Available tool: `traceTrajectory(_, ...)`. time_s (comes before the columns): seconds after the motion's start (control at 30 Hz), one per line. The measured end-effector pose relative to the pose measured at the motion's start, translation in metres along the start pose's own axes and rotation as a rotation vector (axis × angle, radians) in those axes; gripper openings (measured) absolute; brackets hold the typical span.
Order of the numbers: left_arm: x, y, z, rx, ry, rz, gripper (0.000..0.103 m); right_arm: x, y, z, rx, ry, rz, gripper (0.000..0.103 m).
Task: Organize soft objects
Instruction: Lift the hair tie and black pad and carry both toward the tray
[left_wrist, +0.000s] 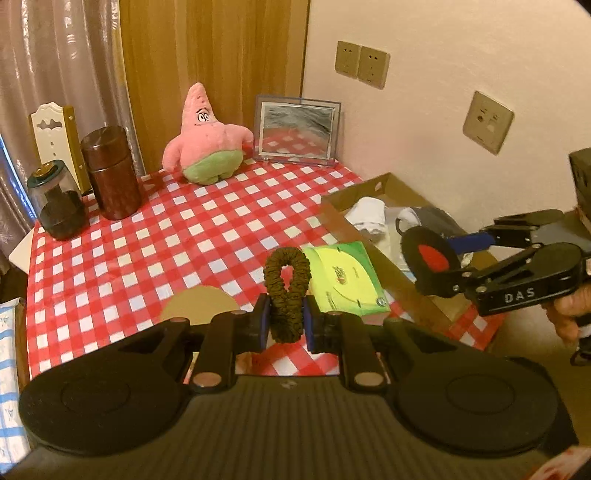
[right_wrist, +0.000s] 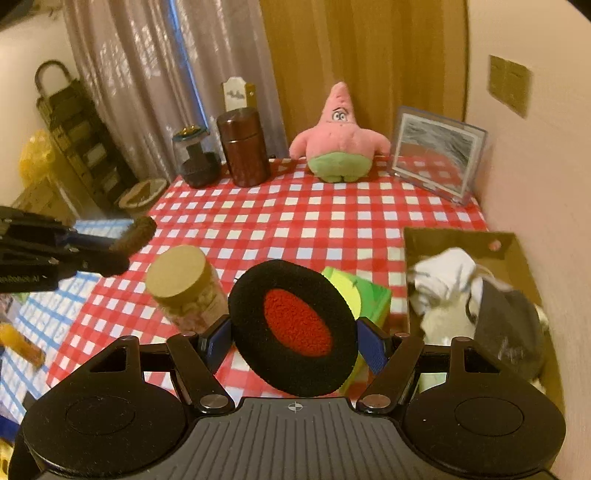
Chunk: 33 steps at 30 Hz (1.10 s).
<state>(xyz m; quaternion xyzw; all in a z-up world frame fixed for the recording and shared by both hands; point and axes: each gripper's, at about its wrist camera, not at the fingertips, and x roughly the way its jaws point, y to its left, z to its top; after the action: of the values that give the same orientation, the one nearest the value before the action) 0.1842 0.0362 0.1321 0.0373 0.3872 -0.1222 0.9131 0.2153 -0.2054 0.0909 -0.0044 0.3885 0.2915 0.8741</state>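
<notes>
My left gripper (left_wrist: 286, 323) is shut on a dark olive scrunchie (left_wrist: 287, 284) and holds it above the checked tablecloth; it also shows in the right wrist view (right_wrist: 129, 240). My right gripper (right_wrist: 293, 341) is shut on a round black pad with a red centre (right_wrist: 293, 328), held beside the cardboard box (right_wrist: 513, 254); the pad also shows in the left wrist view (left_wrist: 430, 254). The box (left_wrist: 343, 221) holds white and grey cloths (right_wrist: 443, 280). A pink starfish plush (left_wrist: 207, 140) stands at the back of the table, also in the right wrist view (right_wrist: 340, 144).
A green and yellow packet (left_wrist: 347, 280) lies next to the box. A jar with a tan lid (right_wrist: 183, 284) stands at the front. A brown canister (left_wrist: 110, 173), a dark glass jar (left_wrist: 55, 199) and a framed mirror (left_wrist: 295, 129) stand at the back.
</notes>
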Motion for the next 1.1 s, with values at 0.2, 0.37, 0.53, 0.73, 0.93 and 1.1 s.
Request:
traceTrajectory(0.2, -0.006, -0.024, -0.029, -0.011, -0.030, 0.023, 0.016, -0.026, 0.000, -0.040, 0.104, -0.045, 0.001, 0.071)
traceTrajectory(0.37, -0.007, -0.040, -0.062, -0.060, -0.045, 0.030, 0.016, -0.044, 0.003, -0.070, 0.141, -0.082, -0.037, 0.071)
traceTrajectory(0.53, -0.005, -0.051, -0.096, -0.145, -0.045, 0.025, 0.016, -0.057, -0.005, -0.097, 0.193, -0.095, -0.078, 0.071)
traceTrajectory(0.73, -0.002, -0.068, -0.122, -0.225, -0.042, 0.012, 0.016, -0.077, -0.021, -0.124, 0.229, -0.118, -0.158, 0.071)
traceTrajectory(0.93, 0.007, -0.093, -0.123, -0.204, -0.035, -0.025, 0.016, -0.090, -0.042, -0.136, 0.262, -0.120, -0.232, 0.071)
traceTrajectory(1.1, 0.016, -0.114, -0.119, -0.177, -0.026, -0.060, 0.016, -0.095, -0.049, -0.141, 0.264, -0.124, -0.255, 0.071)
